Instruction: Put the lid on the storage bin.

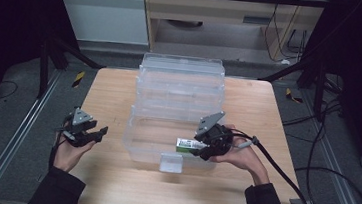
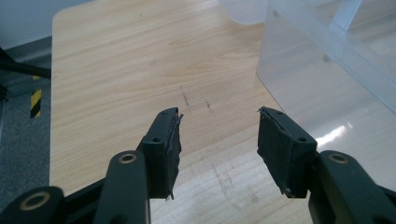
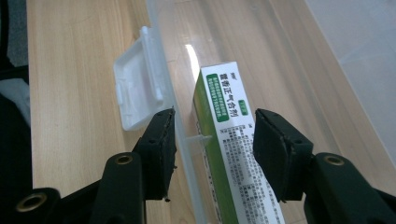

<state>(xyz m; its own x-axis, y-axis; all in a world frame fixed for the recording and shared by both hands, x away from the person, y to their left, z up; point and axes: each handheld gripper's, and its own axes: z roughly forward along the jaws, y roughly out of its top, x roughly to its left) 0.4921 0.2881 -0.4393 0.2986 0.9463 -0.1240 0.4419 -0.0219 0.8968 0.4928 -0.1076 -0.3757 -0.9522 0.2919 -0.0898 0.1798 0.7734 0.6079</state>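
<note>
Box (image 3: 236,140) sits between right gripper (image 3: 212,140) part-open jaws, ungripped; centre pads before squeezing. Left gripper (image 2: 219,140) part-open, empty.

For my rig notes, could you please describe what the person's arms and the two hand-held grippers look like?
Both are black two-jaw tools with flat dark pads and brass-coloured pivot rivets. The left hand-held gripper and right hand-held gripper each carry a grey three-cornered plate and trail a black cable. The sleeves are dark.
</note>
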